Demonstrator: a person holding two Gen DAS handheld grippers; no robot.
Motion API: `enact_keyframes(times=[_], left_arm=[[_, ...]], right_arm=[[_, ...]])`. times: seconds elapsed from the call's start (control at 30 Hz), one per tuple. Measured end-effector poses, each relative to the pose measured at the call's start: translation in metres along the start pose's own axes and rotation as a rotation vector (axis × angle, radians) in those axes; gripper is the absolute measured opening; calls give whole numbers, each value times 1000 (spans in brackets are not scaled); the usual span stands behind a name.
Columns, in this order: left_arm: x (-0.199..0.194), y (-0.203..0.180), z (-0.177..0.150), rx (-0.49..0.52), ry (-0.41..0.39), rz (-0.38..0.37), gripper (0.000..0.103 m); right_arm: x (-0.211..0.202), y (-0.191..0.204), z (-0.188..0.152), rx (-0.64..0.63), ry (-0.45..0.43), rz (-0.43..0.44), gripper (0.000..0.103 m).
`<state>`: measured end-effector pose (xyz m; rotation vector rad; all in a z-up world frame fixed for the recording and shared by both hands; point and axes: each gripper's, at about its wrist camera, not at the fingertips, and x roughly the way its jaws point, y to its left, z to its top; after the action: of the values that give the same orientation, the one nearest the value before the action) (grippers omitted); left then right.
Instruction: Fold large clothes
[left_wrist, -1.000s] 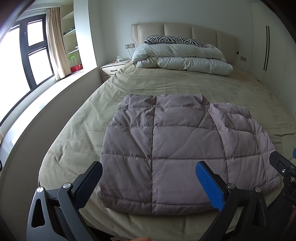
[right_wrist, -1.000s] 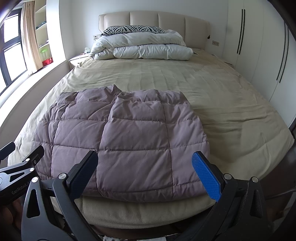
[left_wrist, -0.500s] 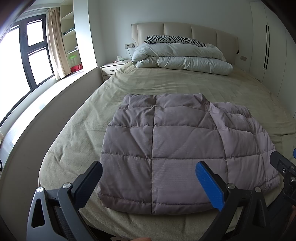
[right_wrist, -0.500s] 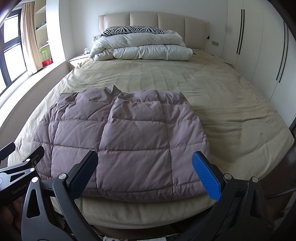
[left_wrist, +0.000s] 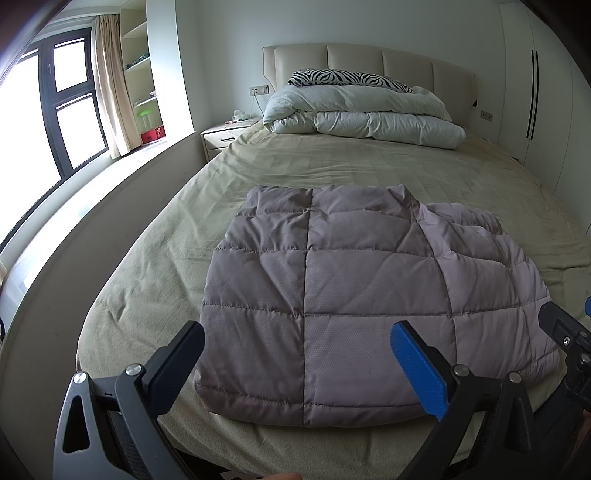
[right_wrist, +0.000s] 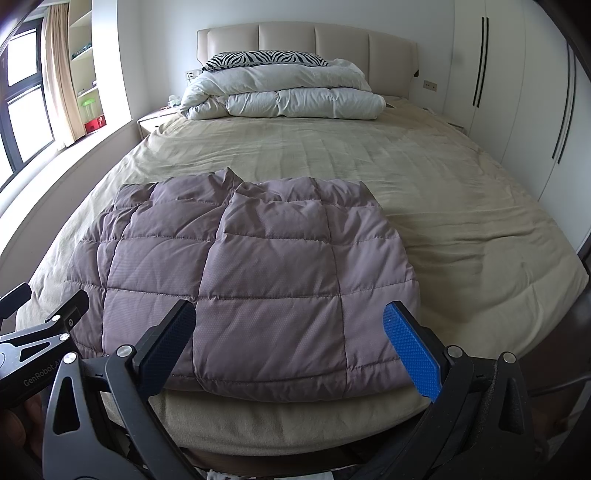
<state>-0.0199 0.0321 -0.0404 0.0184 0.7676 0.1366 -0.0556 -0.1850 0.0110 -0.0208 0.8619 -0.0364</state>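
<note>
A mauve quilted puffer garment (left_wrist: 351, 295) lies folded flat on the beige bed near its foot edge; it also shows in the right wrist view (right_wrist: 258, 277). My left gripper (left_wrist: 299, 362) is open and empty, held just short of the garment's near hem, not touching it. My right gripper (right_wrist: 291, 343) is open and empty, also just before the near hem. The left gripper shows at the left edge of the right wrist view (right_wrist: 40, 336); part of the right gripper shows at the right edge of the left wrist view (left_wrist: 565, 332).
The bed (left_wrist: 369, 166) has a folded white duvet (left_wrist: 362, 114) and a zebra pillow (left_wrist: 347, 77) at the headboard. A nightstand (left_wrist: 221, 136) and window ledge (left_wrist: 92, 192) run along the left. White wardrobes (right_wrist: 517, 92) stand at the right.
</note>
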Motion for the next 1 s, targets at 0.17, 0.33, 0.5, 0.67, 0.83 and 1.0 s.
enact_keyframes(times=[0.17,0.33,0.5,0.67,0.83,1.0], left_arm=[[0,0,0,-1,-1,-1,103],[0,0,0,-1,0,-1,103],[0,0,0,-1,0,-1,103],[0,0,0,-1,0,-1,103],[0,0,0,0,0,-1,103],[0,0,0,0,1,-2,103]], right_arm=[[0,-1,0,0,1,1,103],[0,1,-2,1,3,1,103],[1,1,-2,2,4,1,103],[1,2,-3,2,4,1,103],[1,1,-3,2,4,1,103],[1,3,-4,1,6,3,103]])
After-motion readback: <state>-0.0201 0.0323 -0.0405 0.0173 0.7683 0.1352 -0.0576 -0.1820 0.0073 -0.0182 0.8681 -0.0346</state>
